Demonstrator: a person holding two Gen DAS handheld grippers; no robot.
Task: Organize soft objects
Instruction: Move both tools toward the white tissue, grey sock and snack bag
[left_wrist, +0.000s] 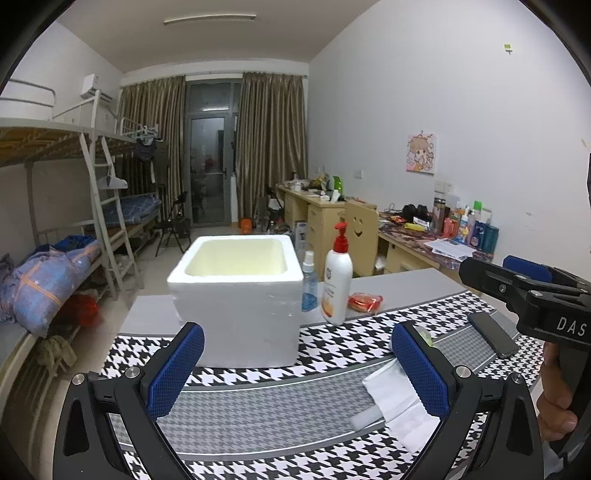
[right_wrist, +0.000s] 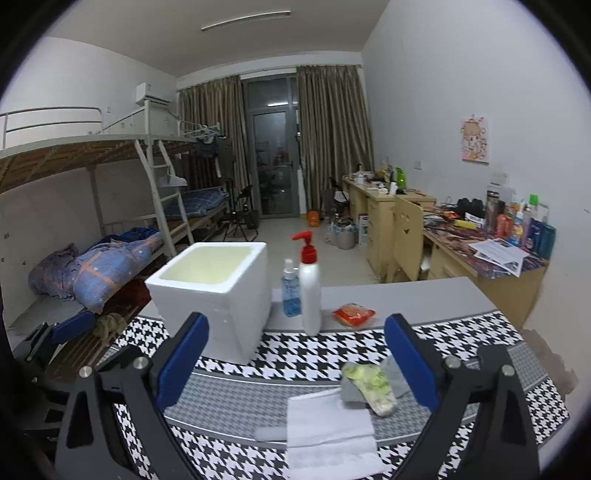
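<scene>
Both grippers, left gripper and right gripper, fingers spread, grasping nothing. White foam sheet and green-patterned cloth lie lower right on the houndstooth tabletop; foam box stands centre-left.

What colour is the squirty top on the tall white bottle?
Red. The pump top on the white bottle shows best in the right wrist view.
</scene>
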